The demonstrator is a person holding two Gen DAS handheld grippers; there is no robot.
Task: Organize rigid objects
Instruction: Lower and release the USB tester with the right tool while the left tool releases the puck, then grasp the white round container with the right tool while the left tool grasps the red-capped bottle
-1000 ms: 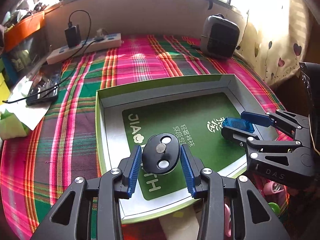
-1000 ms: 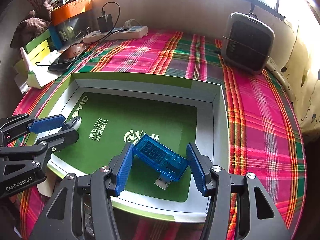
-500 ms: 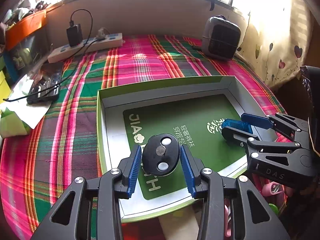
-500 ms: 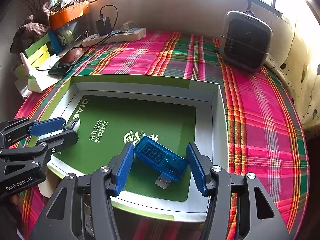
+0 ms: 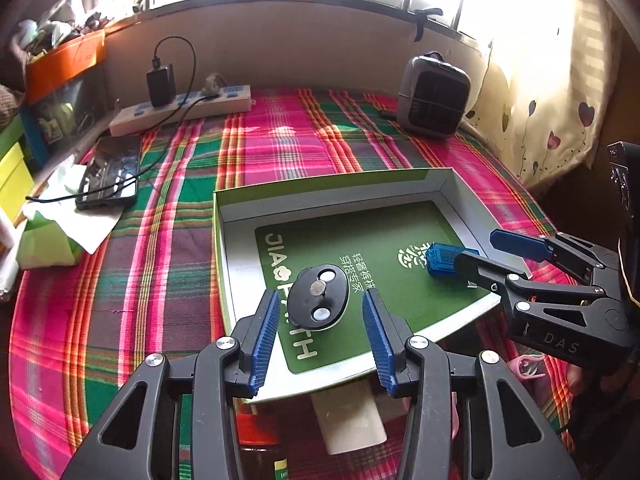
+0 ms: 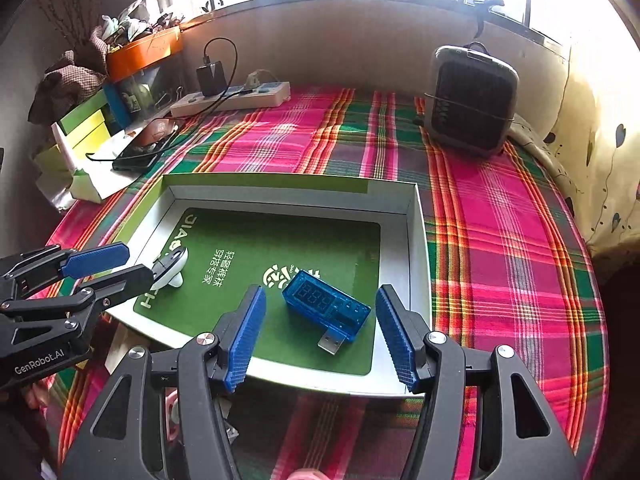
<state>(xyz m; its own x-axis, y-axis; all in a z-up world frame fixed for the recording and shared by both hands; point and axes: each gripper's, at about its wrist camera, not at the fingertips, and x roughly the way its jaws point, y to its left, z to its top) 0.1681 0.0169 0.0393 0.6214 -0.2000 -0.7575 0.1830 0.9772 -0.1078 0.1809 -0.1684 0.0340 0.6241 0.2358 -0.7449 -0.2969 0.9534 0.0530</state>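
Left hand-held gripper: blue ribbed pads spread apart, clamped on nothing. Between them, clear of both pads, lies a black oval gadget with a metal stud and two pale discs on its upper face; it rests on the green printed floor of the tray.

Right hand-held gripper: pads likewise wide apart, gripping nothing. Between and just ahead of them lies a translucent blue USB meter, digit display up, metal plug pointing back toward the gripper, lying diagonally on the green floor near the tray's near right corner.

Shallow cardboard tray: white walls, green outer rim, white lettering on the floor. It sits on a pink-and-green plaid cloth over the tabletop.

Beyond the tray, left of the grippers: a dark phone with a black cable across it, lying partly on white paper.

Farther: a white power strip with a black charger plugged in.

Far right: a small grey fan heater, upright by the wall under the window.
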